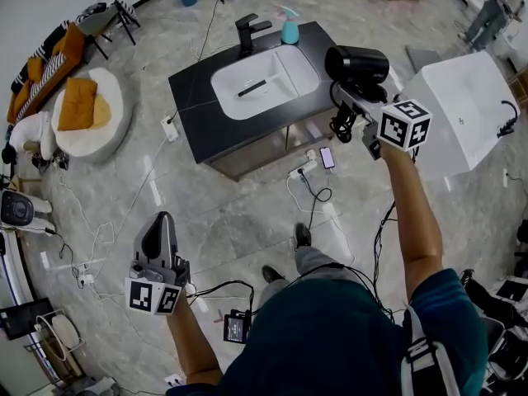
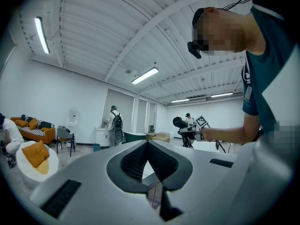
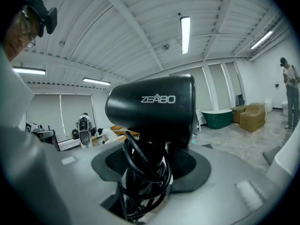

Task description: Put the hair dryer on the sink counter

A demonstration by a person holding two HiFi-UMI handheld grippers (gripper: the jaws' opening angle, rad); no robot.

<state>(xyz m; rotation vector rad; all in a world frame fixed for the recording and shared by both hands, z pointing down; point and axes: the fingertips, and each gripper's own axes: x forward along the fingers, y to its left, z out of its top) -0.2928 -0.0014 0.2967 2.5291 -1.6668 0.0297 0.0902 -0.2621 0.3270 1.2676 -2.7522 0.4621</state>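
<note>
The right arm reaches straight out, the right hand-held gripper [image 1: 345,97] clenched on the handle of the hair dryer [image 1: 356,63], aloft beside the sink tabletop [image 1: 191,106]. The left hand-held gripper [image 1: 160,225] is held low, closed and empty.

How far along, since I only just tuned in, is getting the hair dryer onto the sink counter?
Done: the hair dryer is picked up, its handle and wound cord clamped in the right tool. In hand: it hangs in the air beside the sink counter, not on it. Left: set it on the dark countertop and let go. The left tool is shut and empty.
</note>
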